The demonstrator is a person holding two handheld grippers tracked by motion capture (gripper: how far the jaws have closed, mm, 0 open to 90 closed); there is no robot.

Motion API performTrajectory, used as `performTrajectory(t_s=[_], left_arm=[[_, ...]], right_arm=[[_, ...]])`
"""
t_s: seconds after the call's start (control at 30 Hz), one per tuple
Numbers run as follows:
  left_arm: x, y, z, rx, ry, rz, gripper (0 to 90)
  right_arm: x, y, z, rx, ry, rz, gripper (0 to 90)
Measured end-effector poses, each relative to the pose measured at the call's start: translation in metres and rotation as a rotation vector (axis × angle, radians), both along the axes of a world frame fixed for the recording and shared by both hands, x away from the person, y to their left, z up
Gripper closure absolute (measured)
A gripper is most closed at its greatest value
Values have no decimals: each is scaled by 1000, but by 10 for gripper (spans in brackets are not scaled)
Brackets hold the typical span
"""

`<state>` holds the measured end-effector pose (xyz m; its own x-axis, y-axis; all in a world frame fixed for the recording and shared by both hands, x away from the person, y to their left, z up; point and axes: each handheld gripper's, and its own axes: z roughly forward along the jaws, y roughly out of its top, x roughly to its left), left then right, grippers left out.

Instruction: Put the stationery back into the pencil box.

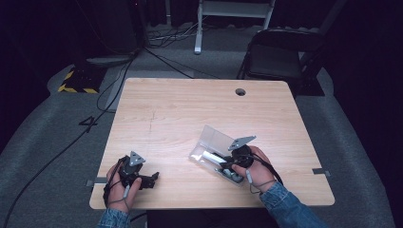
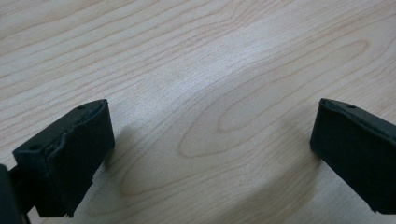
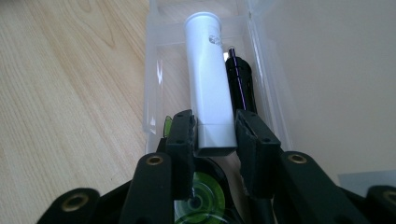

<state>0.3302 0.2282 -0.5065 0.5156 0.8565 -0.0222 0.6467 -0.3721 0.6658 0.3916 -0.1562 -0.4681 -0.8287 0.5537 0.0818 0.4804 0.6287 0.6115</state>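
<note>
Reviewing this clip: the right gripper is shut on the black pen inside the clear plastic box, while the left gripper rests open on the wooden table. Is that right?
Not quite. The right gripper is shut on the white plastic tube, not the black pen, which lies beside the tube in the clear plastic box; the right gripper view shows it. The left gripper is indeed open over the wooden table.

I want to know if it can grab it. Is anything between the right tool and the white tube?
No. The right tool already has its jaws against both sides of the white tube, inside the clear box. A black pen lies beside the tube, not in between.
</note>
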Motion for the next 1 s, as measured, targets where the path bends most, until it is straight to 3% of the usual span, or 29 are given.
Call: performTrajectory(t_s=[0.53, 1.0], left_arm=[[0, 0, 0, 0, 0, 0, 1], [0, 0, 0, 0, 0, 0, 1]], right_arm=[[1, -1, 1, 0, -42, -9, 647], [-4, -8, 23, 85, -85, -25, 558]])
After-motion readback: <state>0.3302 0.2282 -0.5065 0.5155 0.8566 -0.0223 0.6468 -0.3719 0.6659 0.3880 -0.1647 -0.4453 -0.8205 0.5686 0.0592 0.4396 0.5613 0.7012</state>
